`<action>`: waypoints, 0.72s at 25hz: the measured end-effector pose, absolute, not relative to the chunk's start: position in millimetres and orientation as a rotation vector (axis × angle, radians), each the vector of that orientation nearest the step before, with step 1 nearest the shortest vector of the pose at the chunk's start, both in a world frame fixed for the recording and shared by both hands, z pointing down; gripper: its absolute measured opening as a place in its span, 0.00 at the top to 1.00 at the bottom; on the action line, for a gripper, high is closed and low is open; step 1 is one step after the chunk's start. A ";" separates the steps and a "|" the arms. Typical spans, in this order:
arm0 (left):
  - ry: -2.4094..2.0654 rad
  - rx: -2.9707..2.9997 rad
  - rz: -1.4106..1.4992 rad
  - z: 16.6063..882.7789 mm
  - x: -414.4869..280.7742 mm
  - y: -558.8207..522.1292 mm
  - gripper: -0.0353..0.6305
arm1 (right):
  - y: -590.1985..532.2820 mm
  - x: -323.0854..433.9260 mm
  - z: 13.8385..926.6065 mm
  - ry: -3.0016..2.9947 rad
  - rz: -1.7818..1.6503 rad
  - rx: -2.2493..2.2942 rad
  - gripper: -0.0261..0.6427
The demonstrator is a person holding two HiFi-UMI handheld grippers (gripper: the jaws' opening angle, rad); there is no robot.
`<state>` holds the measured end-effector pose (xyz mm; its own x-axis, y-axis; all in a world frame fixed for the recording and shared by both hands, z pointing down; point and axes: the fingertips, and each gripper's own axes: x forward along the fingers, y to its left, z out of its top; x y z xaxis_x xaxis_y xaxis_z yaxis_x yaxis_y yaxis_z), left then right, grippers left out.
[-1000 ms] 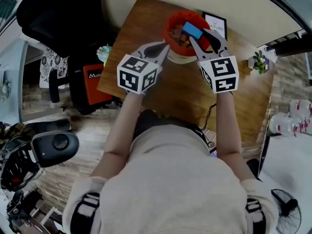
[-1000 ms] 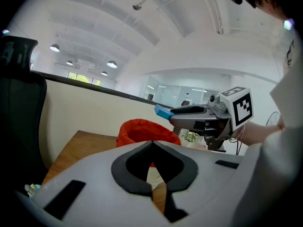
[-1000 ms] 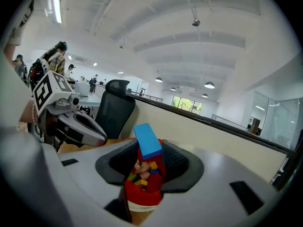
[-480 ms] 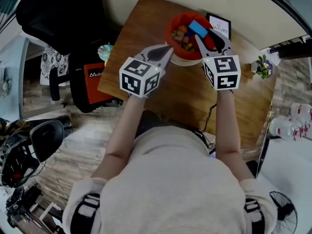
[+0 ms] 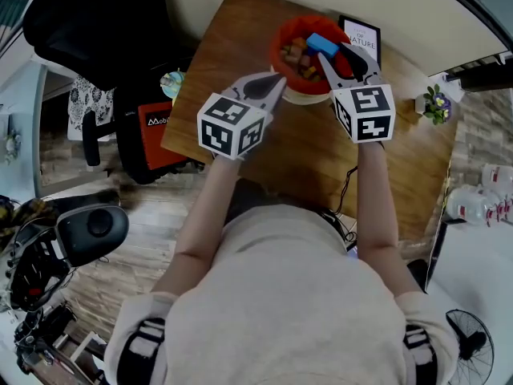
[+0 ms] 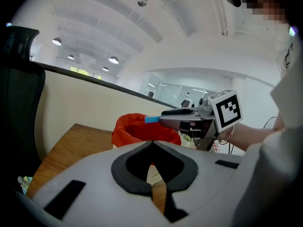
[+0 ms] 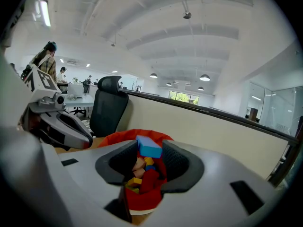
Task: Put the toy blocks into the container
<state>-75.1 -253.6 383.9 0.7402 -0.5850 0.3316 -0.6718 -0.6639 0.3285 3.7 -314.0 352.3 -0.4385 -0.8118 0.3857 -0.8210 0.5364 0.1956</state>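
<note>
Entry, both grippers up at the far end of the table (image 5: 240, 42). Right gripper (image 5: 335, 54): jaws part-way closed and clamped on a blue block (image 7: 149, 146), one pad against each long side. The block sits at the jaw tips and lies roughly level. Straight below and just ahead of those jaws is the red container (image 5: 280, 50), its mouth open upward. In the right gripper view I look down between the pads onto the blocks (image 7: 136, 173) already lying inside: yellow, red, blue and plain wood colours, piled loosely. The blue block is above the container's opening and clear of the pile, and from the head view it lies inside the rim's outline. Left gripper (image 5: 275, 80): jaws drawn together to a point, nothing between them. It sits just to the left of the right gripper and nearer to me, with its tip close against the container's near-left rim. I cannot tell whether it touches. From the left gripper view the container stands directly ahead of the closed tips, with the right gripper reaching over it from the right. Beyond the right gripper, past the container, a framed card (image 5: 362, 37) stands on the table. Well off to the left gripper's outer side, a black office chair (image 5: 96, 22).
</note>
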 end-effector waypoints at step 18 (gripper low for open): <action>-0.961 2.545 0.264 370.0 -78.6 -242.2 0.92 | -292.4 2.7 339.1 -2.352 -0.011 1.343 0.69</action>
